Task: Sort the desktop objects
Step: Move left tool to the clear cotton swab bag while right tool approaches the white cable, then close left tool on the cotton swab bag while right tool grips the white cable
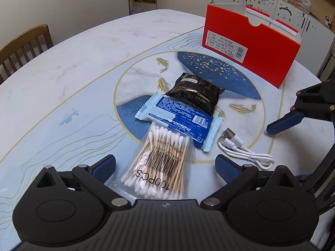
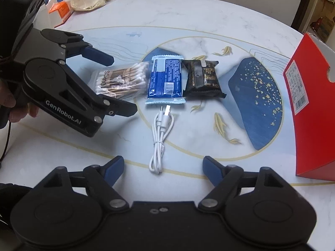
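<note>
**Both grippers wide over a row of small packets**

The left gripper [image 1: 165, 168] has its jaws spread wide, straddling the near end of the cotton swab bag [image 1: 160, 163], holding nothing. The bag's long axis runs along the gripper's fingers, its far end overlapping the blue wipes packet [image 1: 178, 119]. That packet lies crosswise to the bag, and the black snack packet [image 1: 195, 93] sits just beyond it, touching or slightly overlapping.

The right gripper [image 2: 162, 167] is also wide open and empty, with the looped end of the white USB cable [image 2: 160, 133] between its fingertips. The cable's long axis points away from this gripper, plugs toward the wipes packet, just short of it.

The red box [image 1: 249, 48] stands upright at the far side of the table [image 1: 73, 62], well apart from the packets. Bare tabletop lies between them, and more spreads to the left gripper's left, toward a wooden chair [image 1: 23, 46] at the edge.
</note>
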`<state>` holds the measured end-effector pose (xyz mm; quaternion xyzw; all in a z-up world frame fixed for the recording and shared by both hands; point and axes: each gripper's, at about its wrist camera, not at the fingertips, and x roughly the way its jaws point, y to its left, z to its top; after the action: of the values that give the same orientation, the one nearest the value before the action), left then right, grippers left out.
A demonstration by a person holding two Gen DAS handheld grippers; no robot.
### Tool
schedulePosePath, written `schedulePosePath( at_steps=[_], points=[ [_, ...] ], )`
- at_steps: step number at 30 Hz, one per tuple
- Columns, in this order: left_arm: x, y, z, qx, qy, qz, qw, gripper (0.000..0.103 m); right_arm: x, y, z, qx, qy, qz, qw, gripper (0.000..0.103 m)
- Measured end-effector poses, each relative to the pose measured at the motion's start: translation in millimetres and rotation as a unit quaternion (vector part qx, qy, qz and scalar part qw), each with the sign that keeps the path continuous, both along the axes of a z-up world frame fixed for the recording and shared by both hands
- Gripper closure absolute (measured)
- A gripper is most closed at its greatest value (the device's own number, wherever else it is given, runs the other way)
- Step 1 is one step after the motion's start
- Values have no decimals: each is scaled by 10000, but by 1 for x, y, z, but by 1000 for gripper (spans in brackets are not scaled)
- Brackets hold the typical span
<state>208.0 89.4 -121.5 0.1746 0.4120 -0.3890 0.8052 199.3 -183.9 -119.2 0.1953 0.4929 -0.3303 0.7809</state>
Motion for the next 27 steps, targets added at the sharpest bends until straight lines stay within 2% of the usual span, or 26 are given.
schedulePosePath(
  at_steps=[8,9,13,17,19,23,25,27],
  points=[
    [0,-1,-4,38,70,71,9999,9,3,1,-3,-130,122,37,9998,29],
    [0,-1,-4,21,61,79,9999,12,4,1,-3,-139,120,34,9998,30],
    [-3,-3,-3,122,-100,80,9998,22,5,2,-1,-183,72,40,9998,45],
    [-5,-3,-2,133,-103,99,9998,28,6,4,0,-196,49,31,9998,52],
    [-7,-4,-1,133,-105,103,9998,32,6,5,1,-204,31,35,9998,63],
    [-10,-4,0,134,-95,143,9998,41,2,2,2,-215,6,-75,9997,74],
    [-12,-4,0,134,-98,165,9997,45,1,1,3,-209,-4,-122,9997,88],
    [-13,-5,1,136,-91,209,9996,52,-1,1,3,-174,-33,-145,9997,91]
  ],
)
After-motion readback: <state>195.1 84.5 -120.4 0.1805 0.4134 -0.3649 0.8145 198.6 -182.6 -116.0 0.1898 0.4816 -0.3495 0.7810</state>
